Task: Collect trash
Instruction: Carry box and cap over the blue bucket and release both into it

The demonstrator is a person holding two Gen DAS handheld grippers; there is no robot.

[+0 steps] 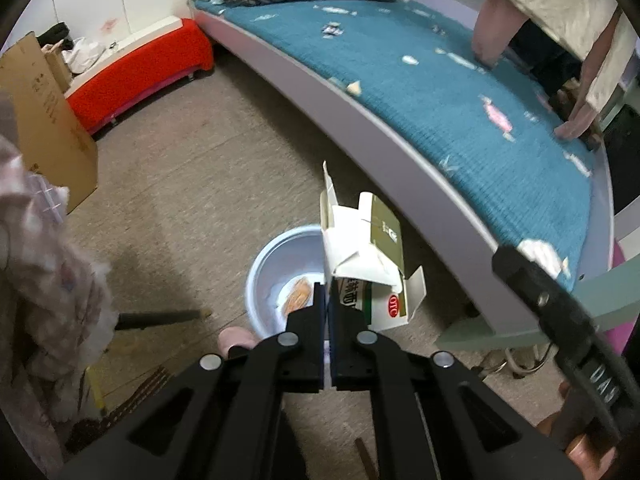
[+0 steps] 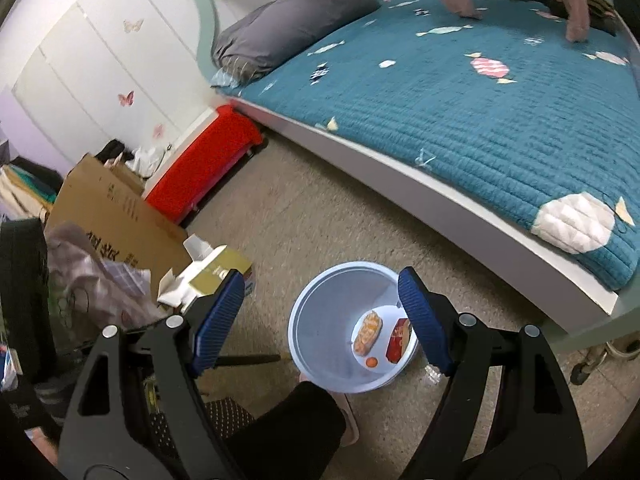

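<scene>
My left gripper is shut on a flap of a flattened white and olive carton, which stands up from the fingertips. The carton hangs just right of a light blue bin on the floor. In the right wrist view the same carton shows behind my right gripper's left finger. The right gripper is open wide with nothing between its blue pads, and it hovers over the bin. An orange wrapper and a red packet lie inside the bin.
A bed with a teal quilt runs along the right, and a person's hands press on its far side. A large cardboard box, a plastic bag and a red bench stand at the left. A slippered foot is beside the bin.
</scene>
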